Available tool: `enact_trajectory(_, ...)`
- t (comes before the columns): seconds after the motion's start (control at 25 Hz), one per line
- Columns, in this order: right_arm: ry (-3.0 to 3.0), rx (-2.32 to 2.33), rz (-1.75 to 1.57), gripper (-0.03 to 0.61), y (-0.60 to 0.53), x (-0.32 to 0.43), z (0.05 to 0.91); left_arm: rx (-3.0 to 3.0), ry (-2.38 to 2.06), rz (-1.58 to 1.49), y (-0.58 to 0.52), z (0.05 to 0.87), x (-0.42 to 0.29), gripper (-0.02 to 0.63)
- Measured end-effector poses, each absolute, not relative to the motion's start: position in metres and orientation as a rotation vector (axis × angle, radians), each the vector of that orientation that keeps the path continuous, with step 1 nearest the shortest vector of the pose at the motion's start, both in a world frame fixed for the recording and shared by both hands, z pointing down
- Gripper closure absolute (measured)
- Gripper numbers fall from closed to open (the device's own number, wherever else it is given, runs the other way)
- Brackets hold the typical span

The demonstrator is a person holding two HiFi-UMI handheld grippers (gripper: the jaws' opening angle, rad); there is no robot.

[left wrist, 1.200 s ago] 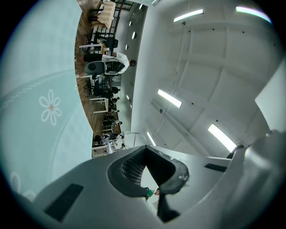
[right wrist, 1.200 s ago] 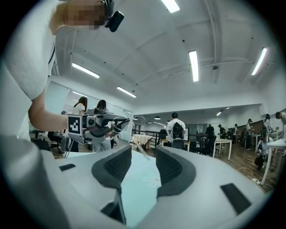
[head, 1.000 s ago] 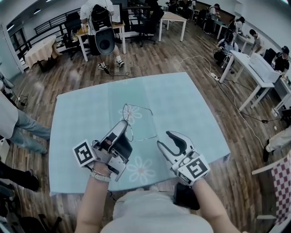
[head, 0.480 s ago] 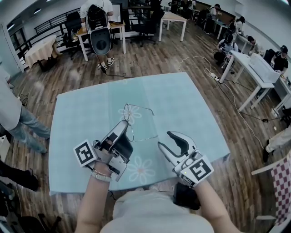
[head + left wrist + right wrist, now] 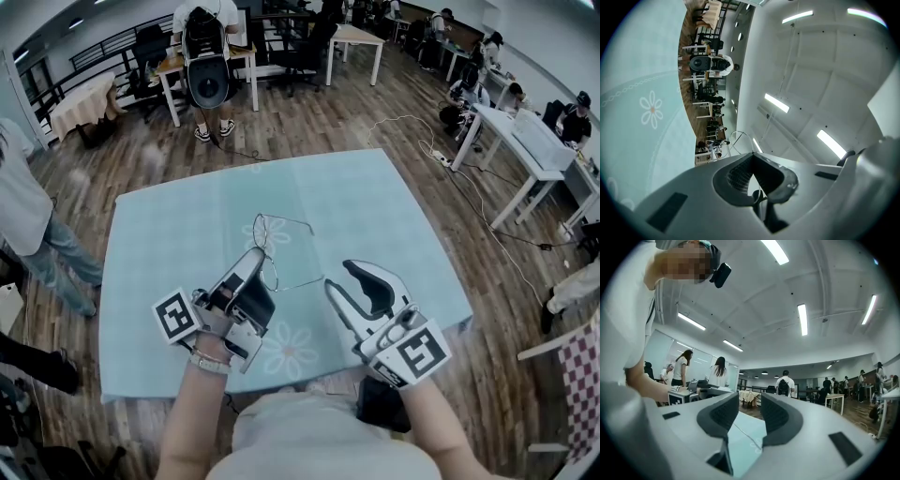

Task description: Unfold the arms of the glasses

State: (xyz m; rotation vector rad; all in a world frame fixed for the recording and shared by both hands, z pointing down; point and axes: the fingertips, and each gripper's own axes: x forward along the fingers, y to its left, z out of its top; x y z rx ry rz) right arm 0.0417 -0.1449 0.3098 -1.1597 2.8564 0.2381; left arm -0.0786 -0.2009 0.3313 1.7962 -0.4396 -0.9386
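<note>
The left gripper (image 5: 255,264) is clamped on the wire-rimmed glasses (image 5: 278,246). Their lens loop (image 5: 740,142) stands just beyond its tips, above the desk (image 5: 394,216). The right gripper (image 5: 339,281) stands fairly wide, its jaws having just been narrowing. A thin line between them, probably a glasses arm (image 5: 742,433), touches neither pad.

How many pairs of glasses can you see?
1. The glasses are over the middle of the blue tablecloth, pinched by the left tongs. No other pair shows; one could hide under the hands.
</note>
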Motion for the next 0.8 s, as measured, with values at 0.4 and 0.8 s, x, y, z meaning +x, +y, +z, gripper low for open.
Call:
enact_trajectory(0.4,2.803,-1.282,0.198,0.554,-0.156,0.039,0.299,1.795,-0.429,-0.954,-0.201,0.330,-0.080,0.609)
enact_trajectory(0.8,2.804,-1.386,0.124,0.571,-0.163,0.037,0.309,1.789,-0.418,-0.961,-0.200,0.328,-0.082,0.609)
